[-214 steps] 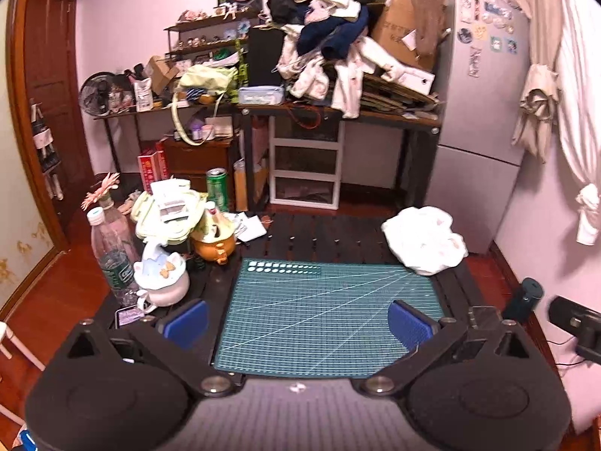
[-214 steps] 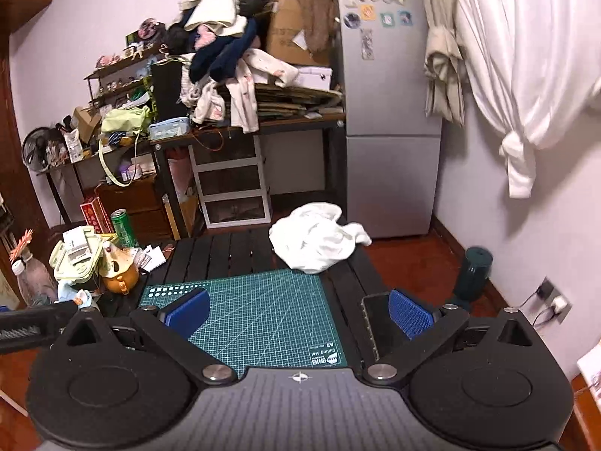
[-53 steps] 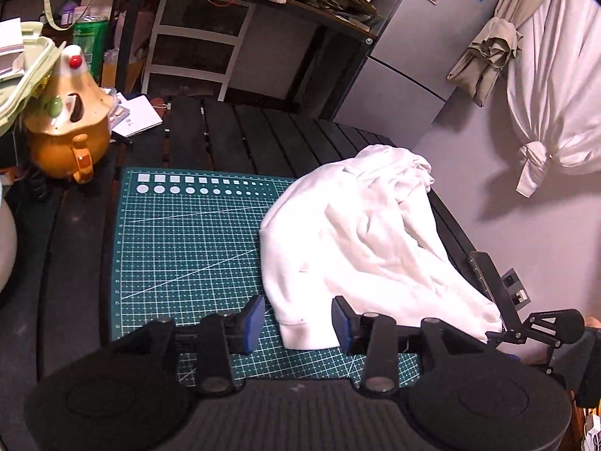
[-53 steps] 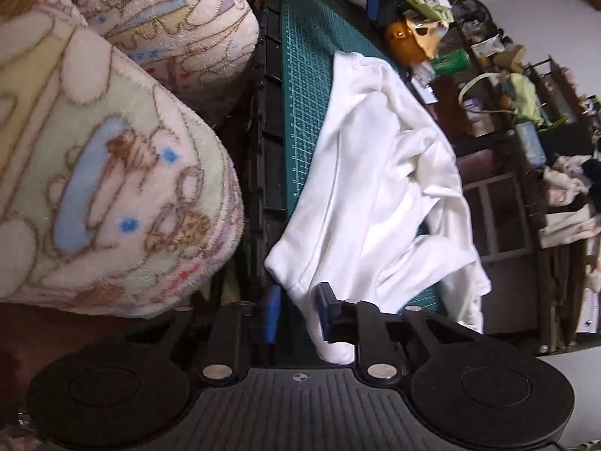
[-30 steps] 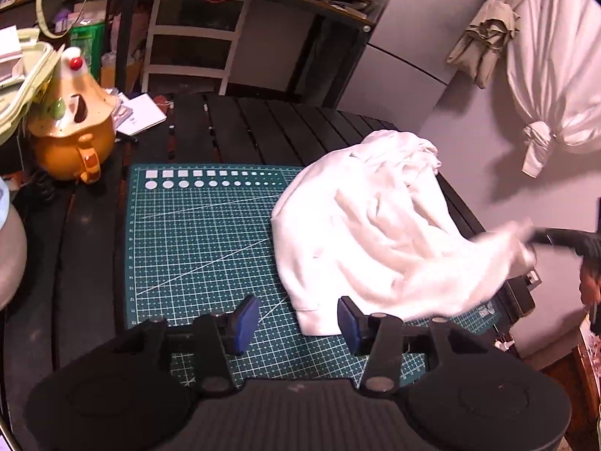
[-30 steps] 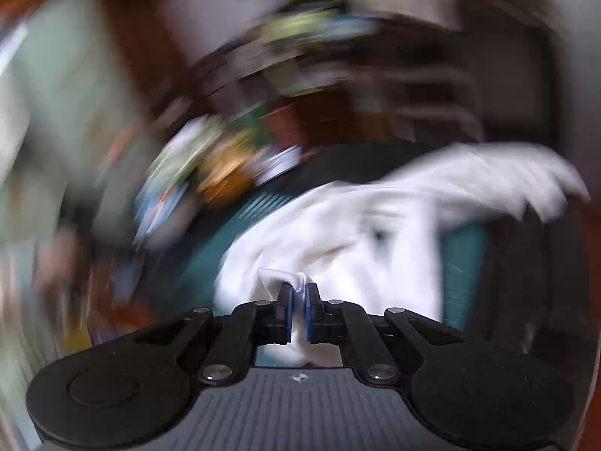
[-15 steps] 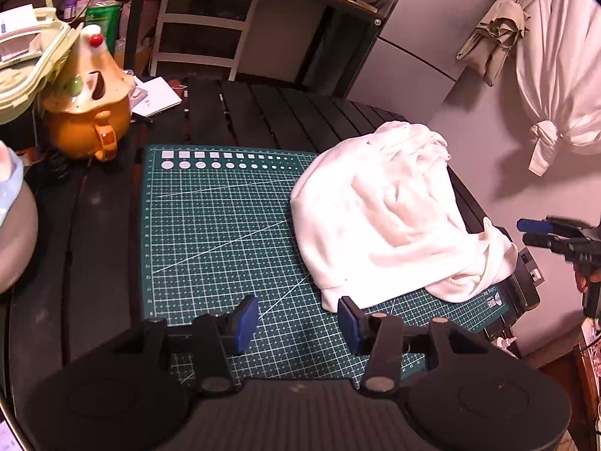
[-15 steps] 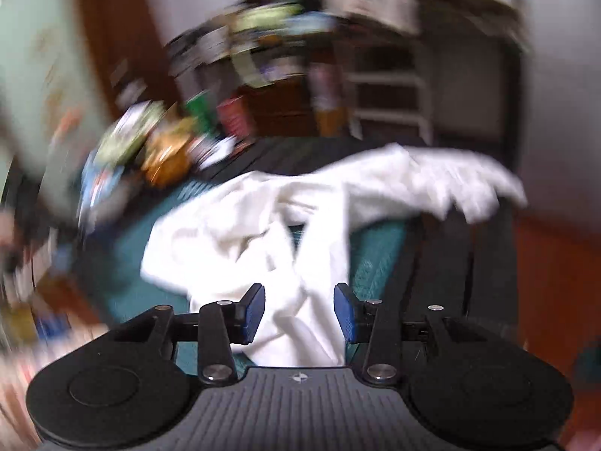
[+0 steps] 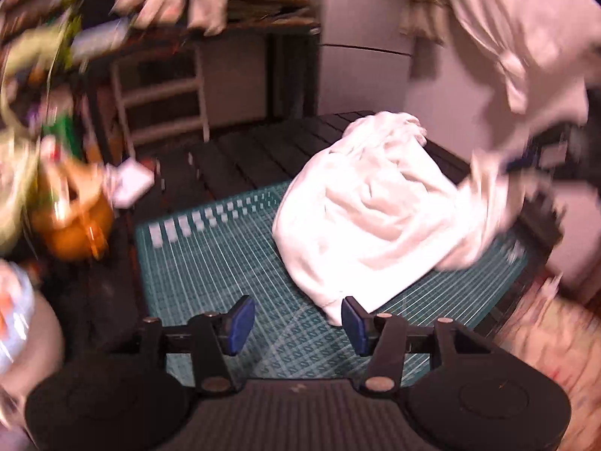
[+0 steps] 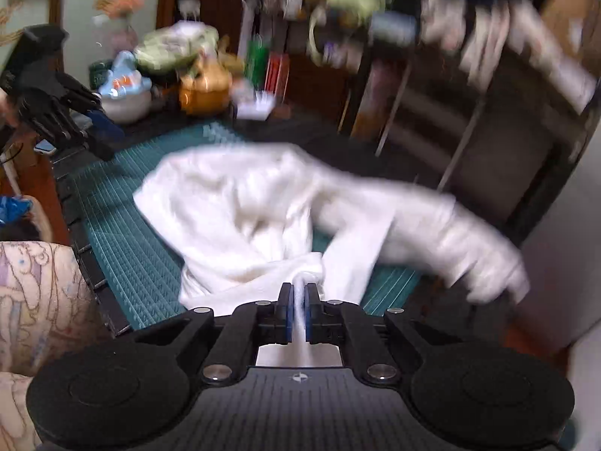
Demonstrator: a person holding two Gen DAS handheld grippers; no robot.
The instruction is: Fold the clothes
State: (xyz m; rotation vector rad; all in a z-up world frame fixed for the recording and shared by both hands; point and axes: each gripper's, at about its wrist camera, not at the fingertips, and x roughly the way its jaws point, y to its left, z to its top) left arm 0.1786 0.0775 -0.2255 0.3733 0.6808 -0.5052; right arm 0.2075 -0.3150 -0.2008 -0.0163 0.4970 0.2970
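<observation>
The right gripper has its jaws pressed together, pinching a bunched fold of the white garment at its near edge. From there the cloth spreads crumpled across the green cutting mat, one sleeve trailing off to the right, blurred. The left gripper hovers over the mat's near side with jaws spread, empty, just beside the garment's hem. The mat lies on the dark slatted table. Farther off, an orange teapot stands at the table's left, blurred.
</observation>
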